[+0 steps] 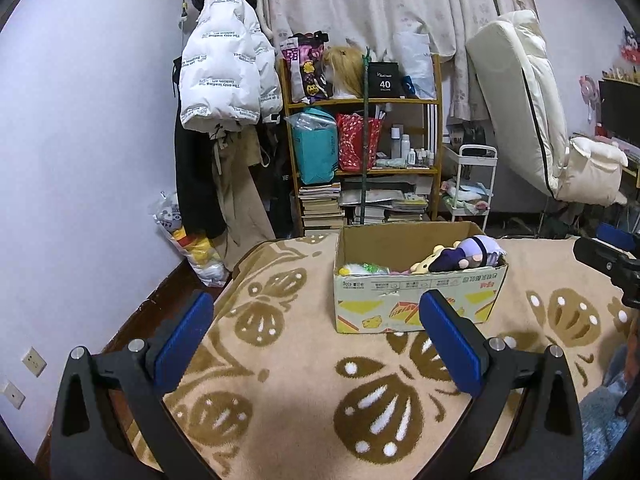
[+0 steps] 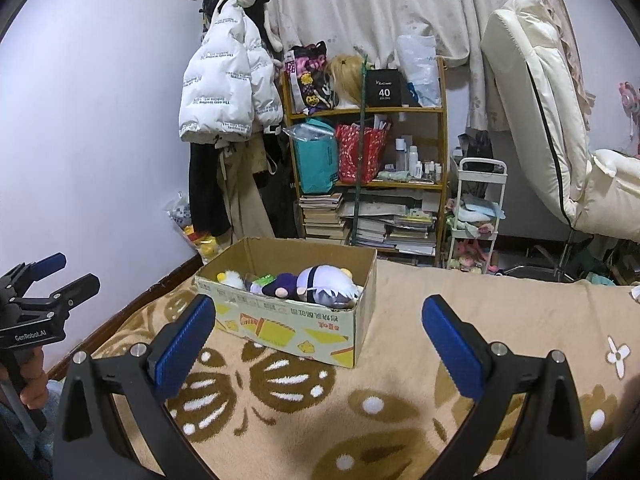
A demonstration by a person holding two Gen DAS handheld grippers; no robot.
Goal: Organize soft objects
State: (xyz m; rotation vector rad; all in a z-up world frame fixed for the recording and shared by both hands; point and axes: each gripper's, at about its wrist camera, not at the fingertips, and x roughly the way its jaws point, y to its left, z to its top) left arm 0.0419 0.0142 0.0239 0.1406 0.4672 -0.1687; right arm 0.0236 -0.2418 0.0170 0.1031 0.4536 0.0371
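An open cardboard box (image 1: 416, 300) stands on the butterfly-patterned blanket (image 1: 304, 392); it also shows in the right wrist view (image 2: 288, 320). Inside lie several plush toys, among them a purple and white doll (image 1: 476, 254) (image 2: 320, 284), a cream bear (image 1: 424, 266) and a green and white toy (image 1: 364, 269). My left gripper (image 1: 316, 336) is open and empty, in front of the box. My right gripper (image 2: 320, 340) is open and empty, in front of the box and a little to its right. Each gripper also appears at the edge of the other's view.
A wooden shelf (image 1: 360, 140) with books, bags and bottles stands behind the bed. A white jacket (image 1: 228, 64) hangs at the left. A bag of plush toys (image 1: 192, 248) lies on the floor. A white trolley (image 2: 476, 216) and a cream chair (image 2: 560, 120) stand right.
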